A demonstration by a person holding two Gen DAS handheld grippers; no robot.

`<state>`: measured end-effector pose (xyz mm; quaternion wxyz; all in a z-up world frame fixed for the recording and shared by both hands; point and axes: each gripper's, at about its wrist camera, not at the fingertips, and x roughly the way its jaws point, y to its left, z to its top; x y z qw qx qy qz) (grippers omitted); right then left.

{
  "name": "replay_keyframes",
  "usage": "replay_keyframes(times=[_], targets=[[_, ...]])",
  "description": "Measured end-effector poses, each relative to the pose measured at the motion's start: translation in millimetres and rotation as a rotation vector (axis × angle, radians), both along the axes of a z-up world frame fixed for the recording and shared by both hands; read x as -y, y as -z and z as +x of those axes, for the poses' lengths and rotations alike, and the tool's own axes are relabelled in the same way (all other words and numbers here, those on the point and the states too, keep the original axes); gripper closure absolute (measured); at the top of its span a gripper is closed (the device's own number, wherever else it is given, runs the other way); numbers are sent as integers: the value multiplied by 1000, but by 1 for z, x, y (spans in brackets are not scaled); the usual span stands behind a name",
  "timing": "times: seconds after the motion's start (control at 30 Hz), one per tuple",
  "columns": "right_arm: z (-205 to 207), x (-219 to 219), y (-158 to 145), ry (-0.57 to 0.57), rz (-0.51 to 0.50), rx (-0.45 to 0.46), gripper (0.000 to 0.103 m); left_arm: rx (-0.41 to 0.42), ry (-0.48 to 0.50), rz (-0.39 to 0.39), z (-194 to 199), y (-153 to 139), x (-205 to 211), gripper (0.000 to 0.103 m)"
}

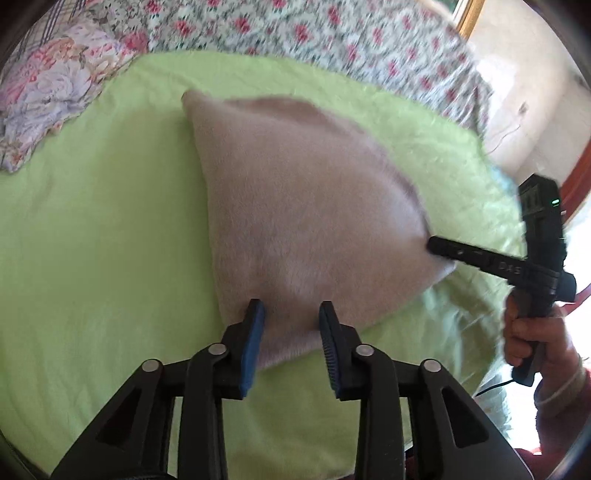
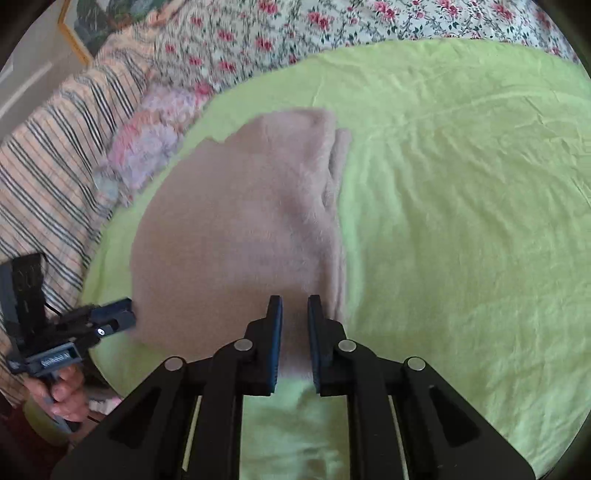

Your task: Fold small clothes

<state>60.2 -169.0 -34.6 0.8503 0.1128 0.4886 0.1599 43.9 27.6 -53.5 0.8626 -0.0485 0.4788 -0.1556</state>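
A fuzzy pale pink garment lies folded on a lime green sheet; it also shows in the right wrist view. My left gripper is open, its blue pads straddling the garment's near edge. It shows at the garment's left corner in the right wrist view. My right gripper has its jaws narrowly apart over the garment's near right edge. In the left wrist view its fingers touch the garment's right corner; whether they pinch cloth is unclear.
A floral quilt lies beyond the green sheet. A crumpled floral cloth sits at the far left. A striped blanket lies left of the sheet. A wall stands at right.
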Motion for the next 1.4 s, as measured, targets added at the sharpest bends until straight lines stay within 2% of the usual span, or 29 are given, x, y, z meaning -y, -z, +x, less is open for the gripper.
replay_keyframes(times=[0.03,0.17,0.3,0.4,0.73,0.8,0.9,1.03,1.17,1.4], targets=[[-2,1,5,4,12,-6,88,-28,-20,50,-1,7,5,70],[-8,6,-2,42,44,-8,88,-32,-44,139,-8,1,16,66],[-16,5,-12,45,43,3,85,-43,-63,212,-14,-6,20,51],[-24,5,-16,49,45,12,76,-56,-79,226,-20,-6,17,50],[-41,3,-25,52,50,11,73,-22,-112,269,-32,-20,10,44],[-41,3,-28,54,62,9,72,-10,-114,273,-31,-24,8,38],[-38,1,-33,50,69,18,69,-2,-124,240,-31,-31,2,31],[-26,1,-42,50,74,35,61,-10,-150,163,-18,-38,-12,30],[-8,3,-46,57,87,46,59,-19,-179,102,2,-41,-26,26],[51,13,-39,79,149,30,58,-80,-198,-94,61,-26,-50,25]])
